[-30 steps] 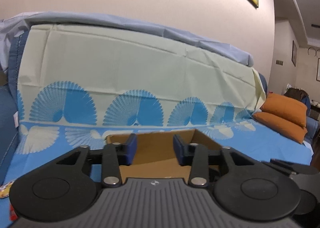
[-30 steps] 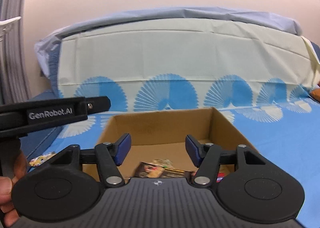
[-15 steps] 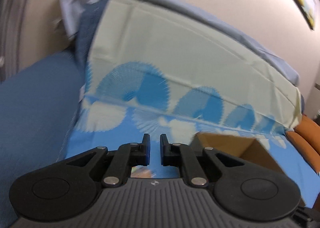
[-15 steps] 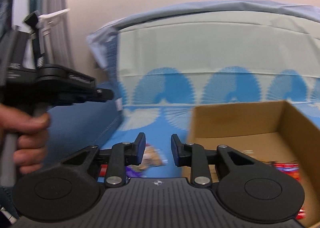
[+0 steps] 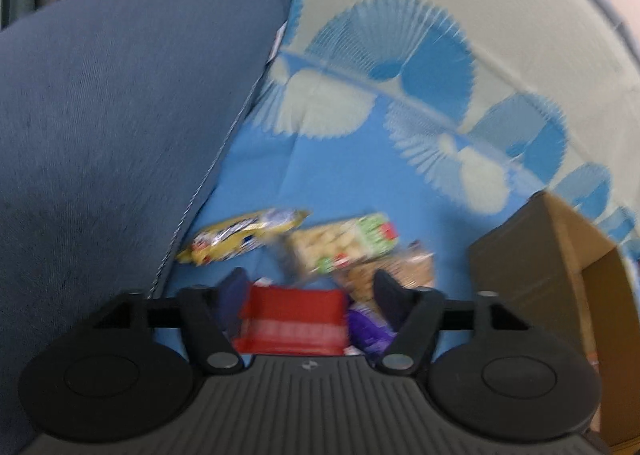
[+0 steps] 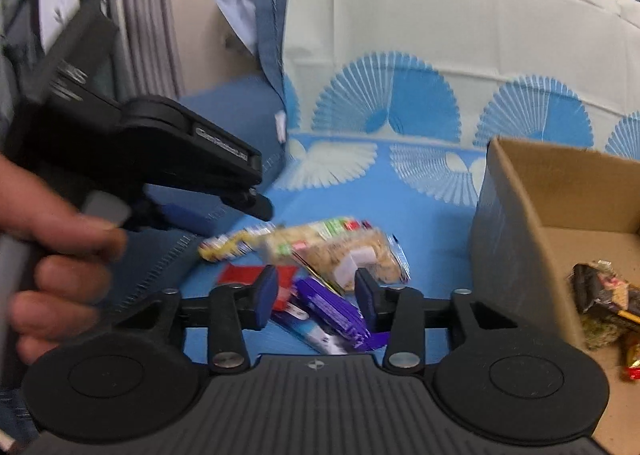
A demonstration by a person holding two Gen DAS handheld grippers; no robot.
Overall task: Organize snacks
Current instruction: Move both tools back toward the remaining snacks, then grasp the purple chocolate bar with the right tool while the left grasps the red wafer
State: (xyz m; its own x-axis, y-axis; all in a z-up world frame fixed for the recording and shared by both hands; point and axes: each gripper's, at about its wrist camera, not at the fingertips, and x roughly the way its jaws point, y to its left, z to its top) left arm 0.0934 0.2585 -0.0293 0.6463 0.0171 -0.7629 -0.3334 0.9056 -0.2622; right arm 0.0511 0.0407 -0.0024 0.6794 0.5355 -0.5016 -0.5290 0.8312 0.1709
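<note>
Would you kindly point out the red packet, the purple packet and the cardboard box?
red packet (image 5: 294, 315), left wrist view, middle of its face
purple packet (image 6: 332, 309), right wrist view, its upper face
cardboard box (image 6: 508, 231), right wrist view, its outer left wall

Bare blue sheet separates the snack pile from the cardboard box wall.

Before us: our left gripper, fingers spread wide above a red packet; beyond it a yellow packet, a green-ended cracker pack and a purple wrapper on the blue fan-print sheet; a cardboard box at right.
</note>
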